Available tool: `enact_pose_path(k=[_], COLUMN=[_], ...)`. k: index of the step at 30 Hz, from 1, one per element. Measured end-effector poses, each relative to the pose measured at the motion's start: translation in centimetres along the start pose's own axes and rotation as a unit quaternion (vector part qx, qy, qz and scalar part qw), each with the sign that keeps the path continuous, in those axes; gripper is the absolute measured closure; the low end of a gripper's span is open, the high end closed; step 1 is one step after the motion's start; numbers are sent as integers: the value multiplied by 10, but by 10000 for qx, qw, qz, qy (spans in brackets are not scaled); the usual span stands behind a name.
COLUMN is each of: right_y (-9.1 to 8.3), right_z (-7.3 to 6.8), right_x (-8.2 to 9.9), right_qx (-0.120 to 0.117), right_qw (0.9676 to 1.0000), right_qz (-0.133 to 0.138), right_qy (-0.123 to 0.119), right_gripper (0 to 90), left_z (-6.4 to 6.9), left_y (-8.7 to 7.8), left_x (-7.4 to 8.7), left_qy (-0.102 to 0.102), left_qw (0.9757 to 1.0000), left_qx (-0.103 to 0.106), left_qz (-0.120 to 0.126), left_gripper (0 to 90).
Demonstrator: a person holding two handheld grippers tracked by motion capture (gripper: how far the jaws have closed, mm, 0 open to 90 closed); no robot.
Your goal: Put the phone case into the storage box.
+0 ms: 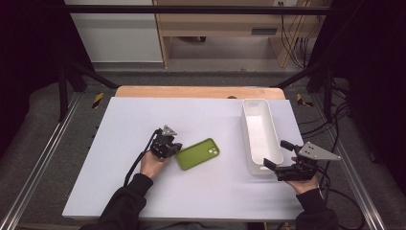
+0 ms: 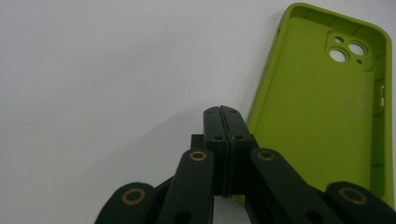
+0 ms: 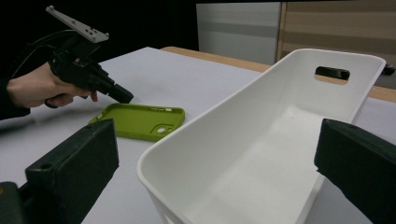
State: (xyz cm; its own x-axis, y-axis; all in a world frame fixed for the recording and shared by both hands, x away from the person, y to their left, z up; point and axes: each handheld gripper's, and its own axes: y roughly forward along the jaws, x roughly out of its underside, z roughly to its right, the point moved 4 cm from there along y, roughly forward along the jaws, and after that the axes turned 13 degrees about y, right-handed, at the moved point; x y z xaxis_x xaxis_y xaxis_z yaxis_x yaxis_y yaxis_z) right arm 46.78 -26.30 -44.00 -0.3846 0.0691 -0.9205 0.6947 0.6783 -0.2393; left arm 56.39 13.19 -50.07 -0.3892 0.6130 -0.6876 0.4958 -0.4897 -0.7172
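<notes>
Pressing its jaws together on nothing, the left gripper sits just beside the near end of the green case, which lies hollow side up near the tabletop's middle. Likely light, soft and bendy, the case is best pinched by a raised side wall. Spread wide, the right gripper flanks the near end of the white bin by the right edge.

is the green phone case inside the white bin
No, the green phone case lies on the table, left of the white bin.
</notes>
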Motion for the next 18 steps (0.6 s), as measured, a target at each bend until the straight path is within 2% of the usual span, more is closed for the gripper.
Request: enact_pose_path(k=[18], right_y=[-1], right_z=[0], right_x=[0], right_qx=[-7], right_qw=[10000], right_qz=[24], right_qy=[-18], right_gripper=[1], left_z=[14], left_y=[-4], left_x=[3], left_qy=[115], left_qw=[9999], left_qx=[85], left_qz=[-32], left_gripper=[899])
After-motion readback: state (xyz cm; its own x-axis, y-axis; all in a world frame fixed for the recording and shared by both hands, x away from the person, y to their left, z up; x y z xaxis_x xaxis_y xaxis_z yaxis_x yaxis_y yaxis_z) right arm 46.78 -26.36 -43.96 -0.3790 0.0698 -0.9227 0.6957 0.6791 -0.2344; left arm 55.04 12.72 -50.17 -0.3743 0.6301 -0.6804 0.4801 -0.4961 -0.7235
